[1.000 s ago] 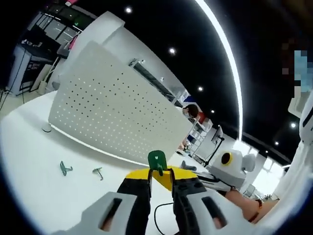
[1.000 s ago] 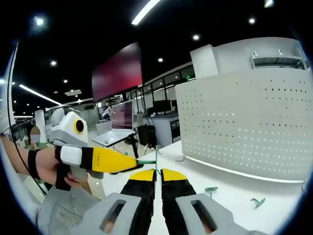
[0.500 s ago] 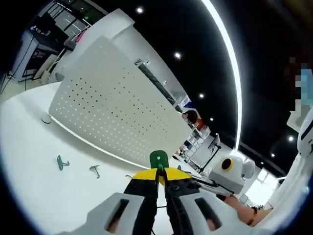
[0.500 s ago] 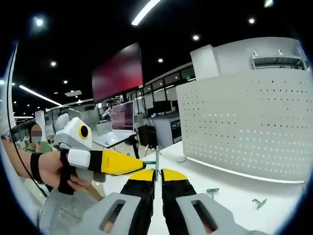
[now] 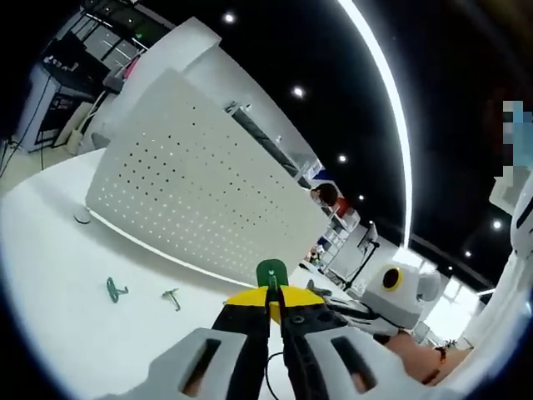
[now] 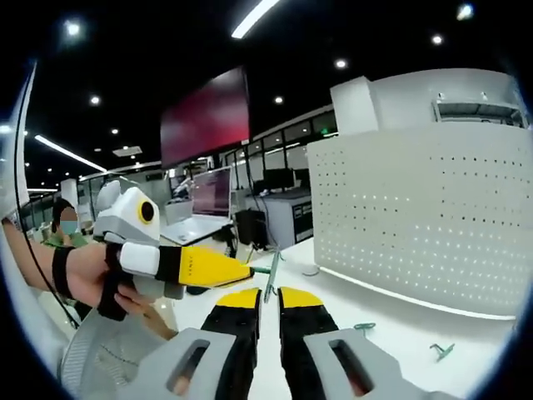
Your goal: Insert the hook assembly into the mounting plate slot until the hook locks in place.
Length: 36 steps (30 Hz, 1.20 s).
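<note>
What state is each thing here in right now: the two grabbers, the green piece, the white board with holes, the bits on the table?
Left gripper: shut on green hook piece.
Green hook piece: held upright, off the table.
Right gripper: shut, apparently on the hook piece's lower edge.
Pegboard: standing, nothing hung on it.
Two loose hooks: lying on the table.

The pegboard [image 5: 191, 200] is white with a regular pattern of small dark holes. The hook piece [image 5: 269, 273] is green. The gripper jaws are black with yellow tips. The table [image 5: 58, 292] is white.

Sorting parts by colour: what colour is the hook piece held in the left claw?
Green hook piece, clearest in the left gripper view.
</note>
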Available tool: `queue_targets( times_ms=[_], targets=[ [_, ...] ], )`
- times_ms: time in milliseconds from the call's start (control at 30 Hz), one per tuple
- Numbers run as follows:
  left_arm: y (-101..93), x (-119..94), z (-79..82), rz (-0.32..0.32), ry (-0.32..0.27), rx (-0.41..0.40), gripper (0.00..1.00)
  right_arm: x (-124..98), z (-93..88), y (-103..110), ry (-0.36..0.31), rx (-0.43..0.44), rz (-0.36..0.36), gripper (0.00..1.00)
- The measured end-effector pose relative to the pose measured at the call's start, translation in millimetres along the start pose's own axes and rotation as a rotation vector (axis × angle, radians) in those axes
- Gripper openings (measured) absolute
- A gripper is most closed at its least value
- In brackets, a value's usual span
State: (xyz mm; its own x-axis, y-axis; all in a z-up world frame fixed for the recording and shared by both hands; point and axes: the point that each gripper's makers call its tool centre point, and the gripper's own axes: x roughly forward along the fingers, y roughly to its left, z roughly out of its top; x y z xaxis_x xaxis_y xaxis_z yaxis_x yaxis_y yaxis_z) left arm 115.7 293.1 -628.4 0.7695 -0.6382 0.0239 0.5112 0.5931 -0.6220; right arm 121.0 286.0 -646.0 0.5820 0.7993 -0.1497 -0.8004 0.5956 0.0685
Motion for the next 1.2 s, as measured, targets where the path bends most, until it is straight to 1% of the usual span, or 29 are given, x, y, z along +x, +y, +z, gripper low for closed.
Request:
queue_targets(
  times_ms=[67,133,167,200,233,267,300,367,433,467,500,567,633,667,700,733,833,867,900,1000,1033,1067,1133,1167,1200],
  targets=[
    [2.1,-1,4.9,-0.001,-0.006,0.010,0.03,0,1.3,1,-0.003,-0.002,0.000,0.09],
    [9.4,-1,6.1,0.024,0.006,0.016,0.03,0,2.2,1,-0.008,-0.003,-0.003,0.10],
    [11.6,-1,6.7,0.031,0.017,0.060,0.03,0,1.8,1,-0.007,-0.003,-0.004,0.10],
    [11.2,-1,9.8,0.027,0.004,0.071,0.03,0,1.0,1,-0.002,-0.005,-0.006,0.10],
    [12.4,-1,12.9,0.019,-0.007,0.054,0.03,-1,0.3,0,0.002,-0.005,-0.009,0.10],
    [18.8,-1,15.7,0.027,-0.002,0.050,0.03,-2,-0.4,0,0.006,-0.004,-0.013,0.10],
    [22.4,-1,17.6,0.042,0.005,0.062,0.03,-3,-1.3,-1,0.007,-0.001,-0.018,0.10],
    [24.2,0,21.8,0.042,-0.007,0.085,0.03,-5,-2.5,-4,0.009,0.006,-0.027,0.10],
    [26.7,0,27.6,0.040,-0.024,0.087,0.03,-8,-1.5,-4,-0.010,0.041,-0.015,0.10],
    [29.0,0,28.6,0.042,-0.025,0.098,0.03,-9,-1.4,-5,-0.013,0.041,-0.019,0.10],
    [35.1,0,30.3,0.063,-0.021,0.113,0.03,-11,-2.3,-9,-0.005,0.024,-0.040,0.10],
    [40.4,-1,34.7,0.079,-0.035,0.160,0.03,-13,-3.1,-11,0.006,0.023,-0.048,0.12],
    [43.6,-2,39.1,0.083,-0.045,0.162,0.03,-15,-1.2,-13,-0.006,0.022,-0.061,0.15],
    [44.4,-2,40.4,0.089,-0.048,0.192,0.03,-16,-1.2,-14,-0.007,0.024,-0.063,0.15],
    [49.8,-3,42.9,0.121,-0.044,0.245,0.03,-16,-1.5,-14,-0.007,0.025,-0.064,0.15],
    [53.1,-3,45.3,0.139,-0.036,0.298,0.03,-17,-1.9,-14,-0.005,0.026,-0.063,0.17],
    [52.6,-2,48.4,0.121,-0.041,0.287,0.03,-18,-6.4,-15,0.000,0.023,-0.073,0.18],
    [53.7,-1,47.8,0.113,-0.029,0.279,0.03,-19,-10.2,-15,0.006,0.040,-0.067,0.20],
    [56.0,-1,48.6,0.123,-0.029,0.275,0.03,-19,-13.1,-16,0.016,0.056,-0.069,0.22],
    [58.4,0,53.9,0.113,-0.041,0.296,0.03,-20,-16.9,-16,0.034,0.044,-0.080,0.25],
    [57.6,1,55.8,0.111,-0.042,0.311,0.03,-21,-17.7,-16,0.038,0.046,-0.081,0.25],
    [54.2,1,57.7,0.101,-0.044,0.347,0.03,-21,-18.1,-16,0.038,0.041,-0.085,0.25],
    [52.2,2,62.3,0.102,-0.063,0.336,0.03,-22,-18.9,-17,0.040,0.046,-0.091,0.25],
    [52.0,2,64.1,0.101,-0.066,0.344,0.03,-23,-19.2,-17,0.039,0.050,-0.091,0.25],
    [51.4,3,67.5,0.104,-0.072,0.379,0.03,-23,-19.8,-16,0.040,0.058,-0.087,0.25]
  ],
)
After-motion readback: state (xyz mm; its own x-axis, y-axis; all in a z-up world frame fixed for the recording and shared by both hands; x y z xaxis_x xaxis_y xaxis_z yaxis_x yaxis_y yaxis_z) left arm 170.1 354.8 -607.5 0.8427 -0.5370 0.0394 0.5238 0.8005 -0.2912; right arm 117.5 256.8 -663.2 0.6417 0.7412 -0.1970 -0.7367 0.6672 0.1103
